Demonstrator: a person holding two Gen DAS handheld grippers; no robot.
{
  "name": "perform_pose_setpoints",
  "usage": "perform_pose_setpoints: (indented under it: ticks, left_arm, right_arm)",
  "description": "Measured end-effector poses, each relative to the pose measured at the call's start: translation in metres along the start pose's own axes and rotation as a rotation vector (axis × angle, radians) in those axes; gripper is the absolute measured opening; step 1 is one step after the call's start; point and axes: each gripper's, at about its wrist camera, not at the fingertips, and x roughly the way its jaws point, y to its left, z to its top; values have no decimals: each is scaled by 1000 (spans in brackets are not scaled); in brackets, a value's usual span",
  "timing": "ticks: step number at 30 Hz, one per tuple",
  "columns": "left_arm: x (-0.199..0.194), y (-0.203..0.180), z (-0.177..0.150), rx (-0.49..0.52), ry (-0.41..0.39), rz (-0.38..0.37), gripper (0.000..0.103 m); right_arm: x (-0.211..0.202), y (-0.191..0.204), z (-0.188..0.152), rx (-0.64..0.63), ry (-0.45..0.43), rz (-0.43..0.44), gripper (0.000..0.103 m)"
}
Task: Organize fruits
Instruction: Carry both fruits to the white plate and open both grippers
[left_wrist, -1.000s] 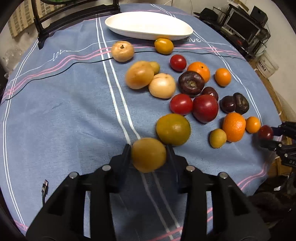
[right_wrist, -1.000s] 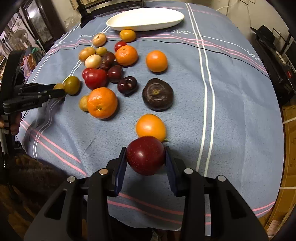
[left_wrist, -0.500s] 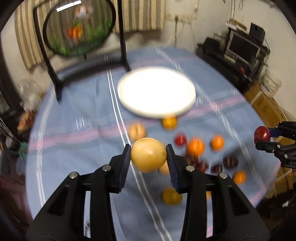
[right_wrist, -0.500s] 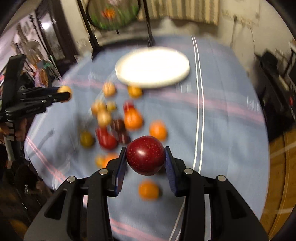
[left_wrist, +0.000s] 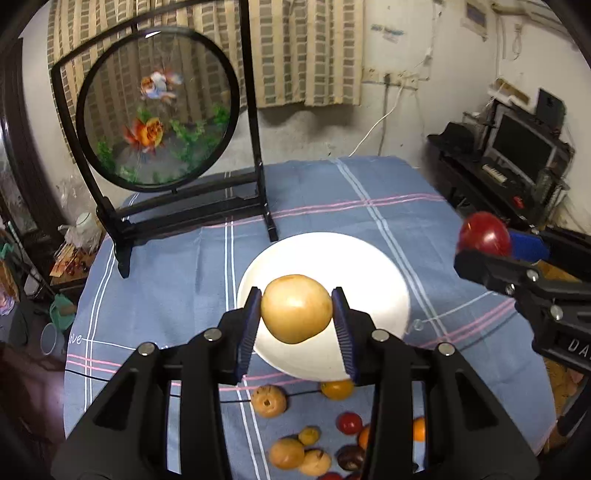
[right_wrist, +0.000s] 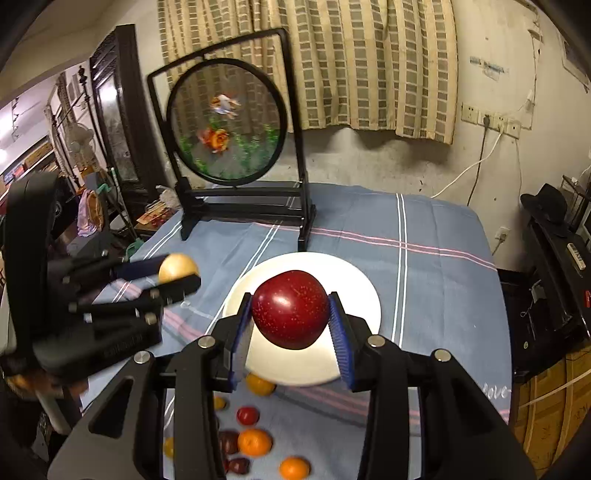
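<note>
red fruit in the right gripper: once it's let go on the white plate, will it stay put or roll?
The red fruit is round and glossy, so it will probably roll a little. The white plate looks shallow and is bare, with nothing to stop it. It seems firm: the right gripper pads show no denting.

My right gripper (right_wrist: 291, 318) has its jaws clamped on a dark red speckled fruit (right_wrist: 290, 308), seen over the white plate (right_wrist: 364, 295) on the blue striped tabletop (right_wrist: 436, 266). At left, my left gripper (right_wrist: 173, 275) pinches a yellow fruit (right_wrist: 176, 266). Loose oranges (right_wrist: 255, 442) and dark fruits lie below the plate.
</note>
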Motion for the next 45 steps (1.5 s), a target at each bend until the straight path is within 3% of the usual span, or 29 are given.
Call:
perform_pose_setpoints:
  ticks: [6,20,22,23,25,30,31,32,33,38,41,45]
  left_arm:
    - [48,7,2,-25,79,28,39]
    - [157,6,-19,-3,277,59,41]
    - [166,4,-22,7,293,58,58]
    - [167,4,-23,10,282,77,75]
    - [167,5,-24,11,261,81,78]
    - [166,13,-20,-16,263,77,78]
    - [164,15,-20,-25,264,75,78]
    - [159,17,-19,-35,263,77,78]
    - [156,18,-19,-40,261,77,78]
    - [122,31,-17,-58,214,79,77]
    - [90,49,-19,-76,162,84,78]
    - [51,76,-34,-106,119,100,80]
  right_arm:
    - [64,-22,7,48,82,17,40]
    - [193,-45,-18,103,325,40,41]
    - [201,-46,-21,106,345,36,41]
    - [207,-47,-21,107,353,30,41]
    - [212,-49,-22,109,364,31,42]
    - [205,-60,-19,142,352,57,44]
    - [203,-61,-18,151,349,65,52]
    - [200,-61,-17,170,336,68,77]
    - [195,-62,-15,188,312,76,81]
    - [170,-59,-4,205,251,51,81]
    - [130,-63,-1,207,202,41,81]
    - [63,-54,-17,114,132,15,81]
